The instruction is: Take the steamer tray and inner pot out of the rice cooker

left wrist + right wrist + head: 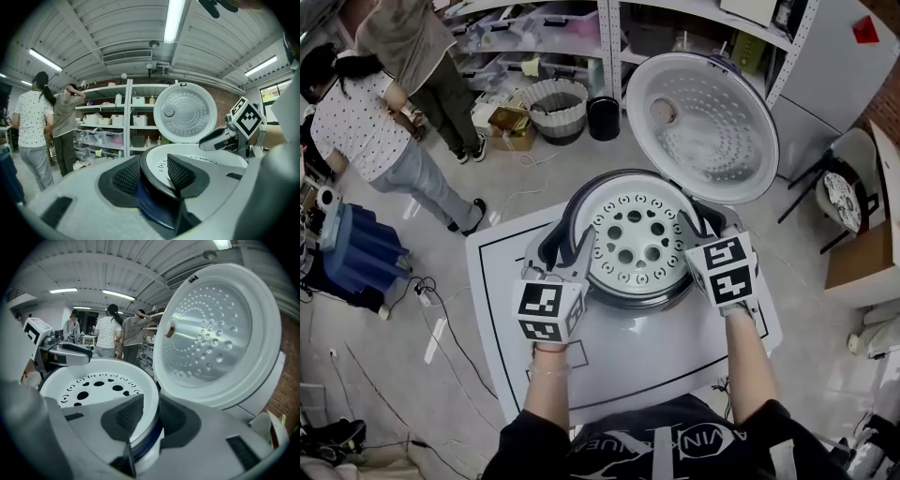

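The rice cooker (570, 214) stands on the white table with its lid (705, 127) swung up behind. Inside lies the white steamer tray (637, 240), pierced with round holes; it hides the inner pot beneath. My left gripper (581, 251) straddles the tray's left rim (197, 157). In the left gripper view the left gripper (153, 174) is open, with the outer pad off the rim. On the opposite side my right gripper (695, 234) sits over the right rim. In the right gripper view the right gripper (149, 416) has both pads pressed on the tray (93, 385) wall.
The table top (637, 361) carries a black outlined rectangle. Two people (389, 103) stand at the upper left beside a blue crate (356, 253). Shelves, a ribbed basket (557, 108) and a black bin (603, 118) stand behind. A chair (848, 187) is at right.
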A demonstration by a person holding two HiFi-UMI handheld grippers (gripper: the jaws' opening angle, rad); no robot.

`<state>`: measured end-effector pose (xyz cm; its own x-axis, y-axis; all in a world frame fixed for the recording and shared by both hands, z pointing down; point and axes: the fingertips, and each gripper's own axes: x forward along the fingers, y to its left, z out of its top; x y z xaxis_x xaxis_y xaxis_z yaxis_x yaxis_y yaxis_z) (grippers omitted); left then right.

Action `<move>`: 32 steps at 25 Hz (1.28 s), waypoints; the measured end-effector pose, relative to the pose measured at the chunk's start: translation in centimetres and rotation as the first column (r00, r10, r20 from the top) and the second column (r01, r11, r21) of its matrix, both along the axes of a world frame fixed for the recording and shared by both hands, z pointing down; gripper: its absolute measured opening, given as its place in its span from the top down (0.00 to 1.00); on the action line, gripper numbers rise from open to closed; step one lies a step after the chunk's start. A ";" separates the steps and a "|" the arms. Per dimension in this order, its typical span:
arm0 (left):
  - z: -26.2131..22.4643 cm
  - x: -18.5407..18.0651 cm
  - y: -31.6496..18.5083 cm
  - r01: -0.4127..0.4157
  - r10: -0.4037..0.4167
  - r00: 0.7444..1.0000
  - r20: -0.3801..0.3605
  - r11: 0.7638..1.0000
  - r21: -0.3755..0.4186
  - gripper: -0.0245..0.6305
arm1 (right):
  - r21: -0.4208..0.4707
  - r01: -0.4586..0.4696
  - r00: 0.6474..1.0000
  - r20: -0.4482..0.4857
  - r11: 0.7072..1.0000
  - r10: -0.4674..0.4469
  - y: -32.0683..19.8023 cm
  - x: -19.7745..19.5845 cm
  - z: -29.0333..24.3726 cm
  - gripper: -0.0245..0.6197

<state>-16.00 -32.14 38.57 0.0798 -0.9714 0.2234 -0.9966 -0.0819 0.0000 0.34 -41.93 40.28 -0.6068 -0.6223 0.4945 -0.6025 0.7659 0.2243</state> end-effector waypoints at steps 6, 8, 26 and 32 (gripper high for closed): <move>-0.1 0.2 -0.2 0.001 -0.001 1.000 -0.010 1.000 -0.003 0.71 | 0.049 0.021 0.998 0.063 0.999 -0.024 -0.4 -0.2 -1.7 0.85; -0.1 0.1 -0.3 0.002 -0.002 1.000 -0.018 1.000 -0.003 0.71 | 0.091 0.031 0.990 0.134 0.995 -0.043 -0.2 -0.4 -3.2 0.85; -1.5 0.6 -0.4 -0.080 0.080 0.997 0.002 0.997 0.019 0.74 | 0.220 0.097 0.839 0.507 0.971 -0.199 2.4 0.6 -10.1 0.87; -2.6 0.0 0.3 -0.004 0.007 0.998 -0.057 0.998 0.060 0.83 | 0.133 0.122 0.780 0.601 0.984 -0.178 3.0 1.2 -10.1 0.89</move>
<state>-15.95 -31.89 35.94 0.0963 -0.9824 0.1601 -0.9947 -0.0891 0.0515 1.50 -38.90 30.17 -0.8525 -0.5195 -0.0576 -0.5145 0.8535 -0.0830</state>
